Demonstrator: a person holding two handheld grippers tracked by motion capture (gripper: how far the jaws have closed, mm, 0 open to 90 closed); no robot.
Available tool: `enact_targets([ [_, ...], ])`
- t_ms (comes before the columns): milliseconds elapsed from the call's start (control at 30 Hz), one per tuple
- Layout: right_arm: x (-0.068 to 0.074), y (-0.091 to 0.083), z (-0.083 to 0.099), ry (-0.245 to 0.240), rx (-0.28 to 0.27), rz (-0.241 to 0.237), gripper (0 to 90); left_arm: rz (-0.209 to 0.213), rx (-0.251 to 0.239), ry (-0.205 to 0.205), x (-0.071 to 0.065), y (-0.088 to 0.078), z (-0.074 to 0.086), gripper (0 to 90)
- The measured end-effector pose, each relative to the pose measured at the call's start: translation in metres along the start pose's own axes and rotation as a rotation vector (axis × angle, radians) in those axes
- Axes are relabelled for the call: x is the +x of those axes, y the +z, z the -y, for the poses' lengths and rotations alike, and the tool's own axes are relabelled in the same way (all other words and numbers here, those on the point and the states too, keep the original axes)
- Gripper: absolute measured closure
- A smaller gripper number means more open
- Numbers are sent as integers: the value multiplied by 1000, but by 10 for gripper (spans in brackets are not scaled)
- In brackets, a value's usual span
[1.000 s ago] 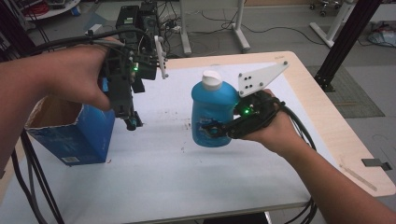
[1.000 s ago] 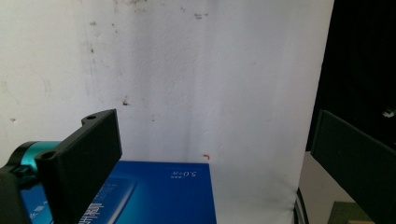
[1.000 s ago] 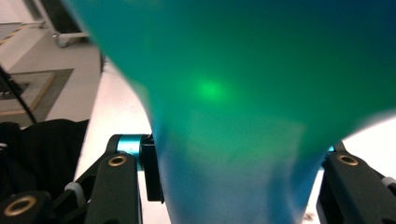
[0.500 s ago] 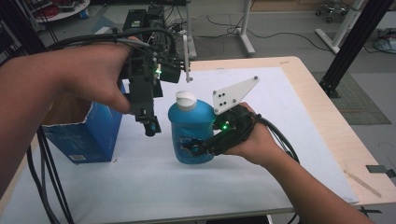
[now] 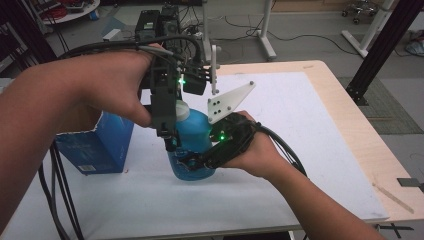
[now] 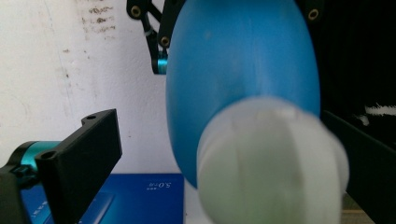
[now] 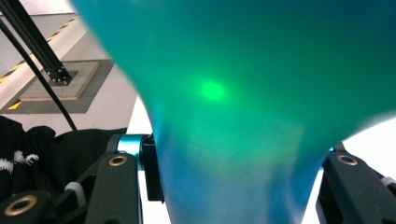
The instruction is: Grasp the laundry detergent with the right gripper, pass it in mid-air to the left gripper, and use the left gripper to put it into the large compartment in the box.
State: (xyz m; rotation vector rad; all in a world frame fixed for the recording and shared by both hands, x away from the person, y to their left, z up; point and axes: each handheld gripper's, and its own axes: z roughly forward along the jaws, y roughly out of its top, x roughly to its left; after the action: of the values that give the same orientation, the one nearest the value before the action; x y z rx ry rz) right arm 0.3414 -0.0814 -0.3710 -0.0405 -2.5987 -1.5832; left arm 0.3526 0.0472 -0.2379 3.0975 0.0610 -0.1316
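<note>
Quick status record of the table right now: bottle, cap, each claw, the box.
bottle: blue bottle, upright on the white table
cap: white cap on the bottle, between the left claw's open jaws, not gripped
right claw: right claw shut on the bottle's lower body
left claw: left claw above the bottle, pointing down at the cap
box: blue box standing left of the bottle, apart from it

We see the blue plastic bottle [image 5: 192, 145] standing on the white-topped table [image 5: 310, 140], with the blue cardboard box [image 5: 100, 147] just to its left
</note>
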Motion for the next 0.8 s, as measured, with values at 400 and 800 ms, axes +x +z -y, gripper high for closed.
enact_targets([
  [400, 1, 6, -12, -4, -7, -17, 460, -11, 8, -6, -6, 2, -1, 18],
  [800, 0, 6, -12, 1, -10, -13, 461, -12, 7, -20, -6, 2, -2, 77],
])
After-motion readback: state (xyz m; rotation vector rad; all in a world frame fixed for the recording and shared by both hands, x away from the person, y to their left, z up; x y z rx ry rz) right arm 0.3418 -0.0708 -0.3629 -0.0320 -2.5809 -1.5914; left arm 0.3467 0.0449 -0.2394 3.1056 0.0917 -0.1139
